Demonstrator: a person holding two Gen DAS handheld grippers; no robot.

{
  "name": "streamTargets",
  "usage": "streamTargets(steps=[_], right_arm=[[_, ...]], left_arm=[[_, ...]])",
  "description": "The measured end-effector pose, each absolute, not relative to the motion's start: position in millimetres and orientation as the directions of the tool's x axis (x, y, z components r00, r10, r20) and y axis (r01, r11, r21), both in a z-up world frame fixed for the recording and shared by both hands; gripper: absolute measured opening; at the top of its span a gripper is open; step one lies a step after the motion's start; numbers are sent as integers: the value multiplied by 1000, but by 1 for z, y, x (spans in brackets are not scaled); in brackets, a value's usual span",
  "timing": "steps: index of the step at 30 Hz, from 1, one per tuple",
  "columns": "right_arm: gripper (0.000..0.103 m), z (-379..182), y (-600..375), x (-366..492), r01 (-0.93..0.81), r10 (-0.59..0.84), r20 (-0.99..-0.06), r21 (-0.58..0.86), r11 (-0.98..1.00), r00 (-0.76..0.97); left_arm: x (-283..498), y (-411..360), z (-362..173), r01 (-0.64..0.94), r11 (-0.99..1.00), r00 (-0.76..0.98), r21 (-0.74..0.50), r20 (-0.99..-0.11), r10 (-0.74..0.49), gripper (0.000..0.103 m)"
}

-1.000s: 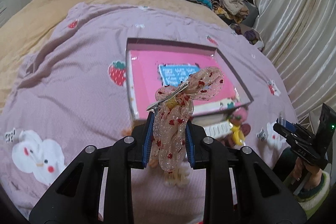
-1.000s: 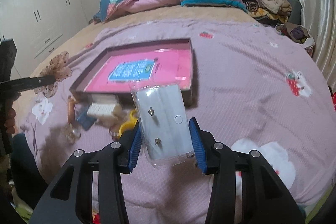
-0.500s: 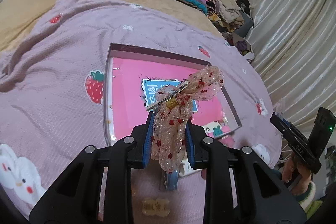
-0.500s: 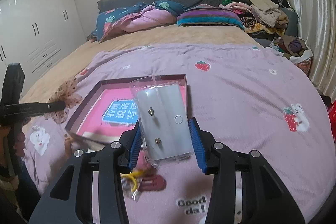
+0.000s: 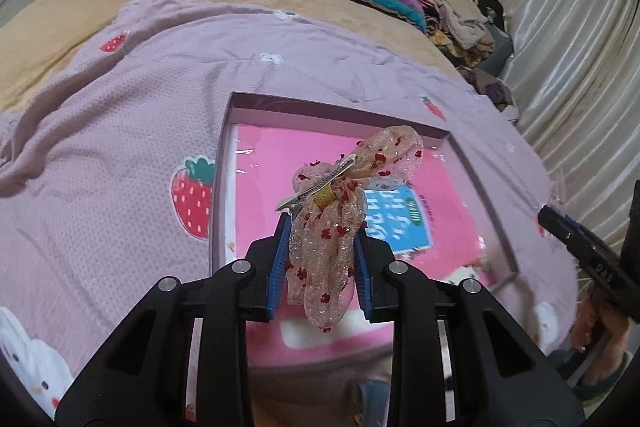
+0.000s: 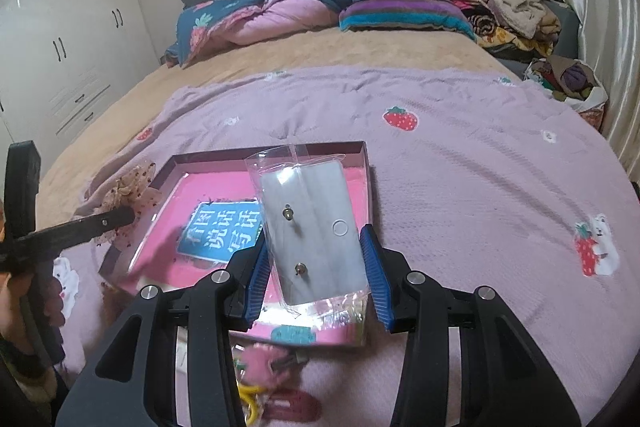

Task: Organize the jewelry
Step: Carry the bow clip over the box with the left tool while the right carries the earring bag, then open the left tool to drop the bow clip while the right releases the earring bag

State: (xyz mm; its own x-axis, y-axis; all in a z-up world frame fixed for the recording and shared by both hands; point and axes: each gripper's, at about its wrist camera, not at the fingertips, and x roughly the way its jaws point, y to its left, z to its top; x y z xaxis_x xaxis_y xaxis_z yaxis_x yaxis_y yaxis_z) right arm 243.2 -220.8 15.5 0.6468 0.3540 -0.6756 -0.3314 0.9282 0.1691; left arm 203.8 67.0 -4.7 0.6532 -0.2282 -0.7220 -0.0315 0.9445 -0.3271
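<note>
Left fingers [image 5: 322, 261] pinched the floppy bow [image 5: 340, 211]; right fingers [image 6: 316, 267] clamped the slippery earring packet's [image 6: 316, 235] edges over the box [image 5: 224, 187]

Location: home bedroom.
A bed [image 6: 360, 59] is lying under a strawberry-print blanket [image 6: 460, 155], with pillows [image 6: 264, 15], piled clothes [image 6: 508, 11] and a white wardrobe [image 6: 60, 39] standing around it.

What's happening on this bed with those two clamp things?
A person is sorting jewelry into a shallow pink-lined box on the lilac blanket. The left gripper is shut on a sheer bow hair clip; the right gripper grips a clear packet of earrings. Both hang over the box.
</note>
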Motion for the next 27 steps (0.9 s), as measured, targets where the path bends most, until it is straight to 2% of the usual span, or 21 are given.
streamTargets(steps=[8, 10, 18, 22, 24, 27], right_arm=[[42, -22, -211, 267, -298, 322, -720, 166, 940, 614], [42, -29, -210, 268, -299, 323, -728, 169, 939, 604], [44, -44, -205, 268, -315, 327, -745, 164, 935, 582], [44, -44, -205, 266, -319, 327, -743, 160, 934, 584], [49, -43, -205, 266, -323, 330, -742, 160, 933, 584], [58, -40, -207, 263, -323, 337, -733, 167, 931, 591]], left_arm=[[211, 70, -19, -40, 953, 662, -300, -723, -200, 27], [211, 71, -18, -36, 955, 666, -294, -720, -197, 36], [201, 73, -15, -32, 960, 664, -276, -724, -186, 56], [195, 76, -9, -50, 965, 682, -258, -714, -156, 71], [191, 76, -5, -62, 966, 690, -250, -710, -140, 79], [184, 77, 3, -72, 967, 708, -245, -696, -124, 85]])
